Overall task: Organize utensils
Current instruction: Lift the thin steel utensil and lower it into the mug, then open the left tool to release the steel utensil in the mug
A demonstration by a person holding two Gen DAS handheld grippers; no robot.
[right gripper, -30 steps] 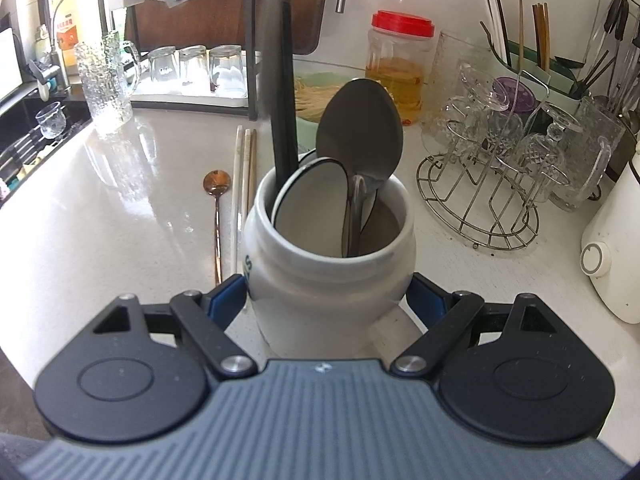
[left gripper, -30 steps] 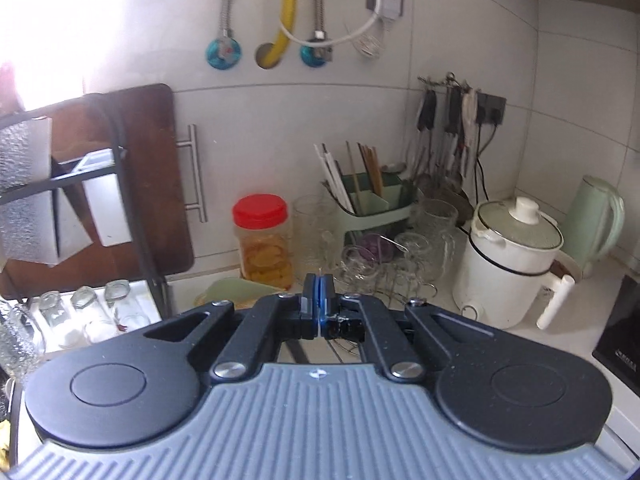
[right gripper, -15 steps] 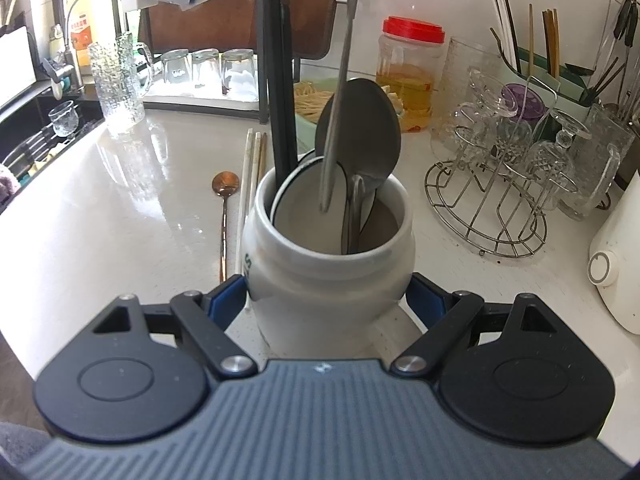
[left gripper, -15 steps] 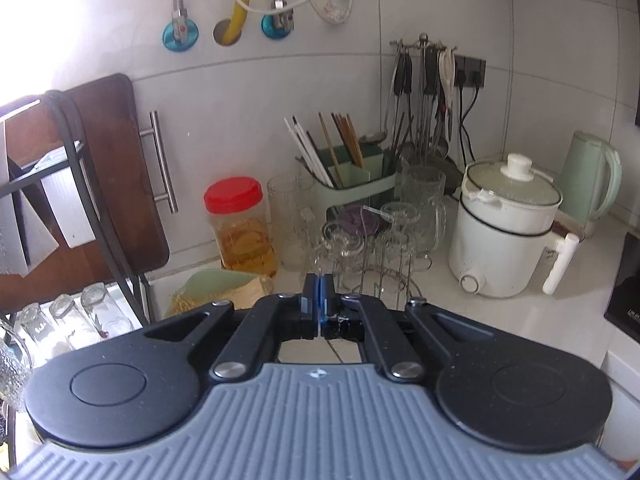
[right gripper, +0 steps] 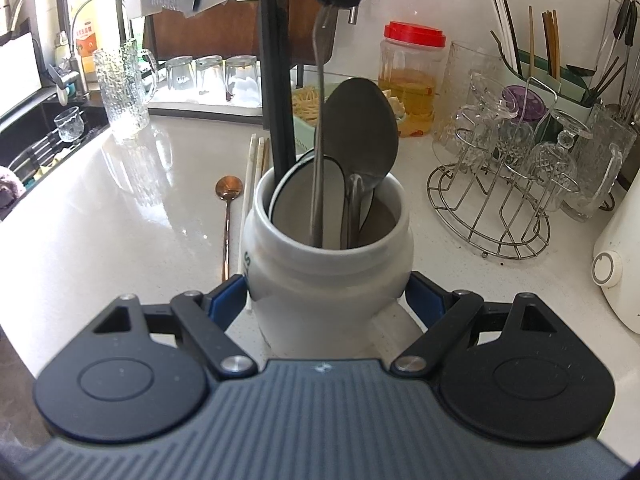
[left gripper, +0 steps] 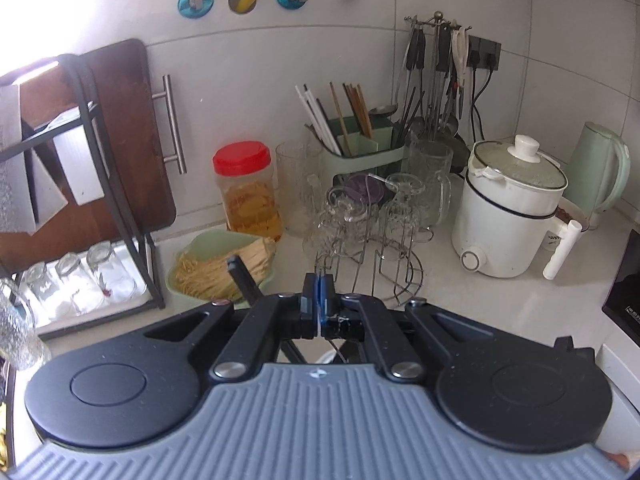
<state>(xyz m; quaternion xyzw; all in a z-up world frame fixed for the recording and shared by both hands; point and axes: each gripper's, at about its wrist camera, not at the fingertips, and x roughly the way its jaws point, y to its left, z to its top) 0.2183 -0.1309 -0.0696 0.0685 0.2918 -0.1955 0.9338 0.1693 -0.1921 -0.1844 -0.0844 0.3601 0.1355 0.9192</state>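
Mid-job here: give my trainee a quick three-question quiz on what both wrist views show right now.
1. True or false: the right gripper clamps the white jar.
2. What does the left gripper lower into the jar? A) silver utensil B) chopsticks
3. Which spoon lies on the counter beside the jar?

Key: 1 true; 2 A; 3 the copper spoon.
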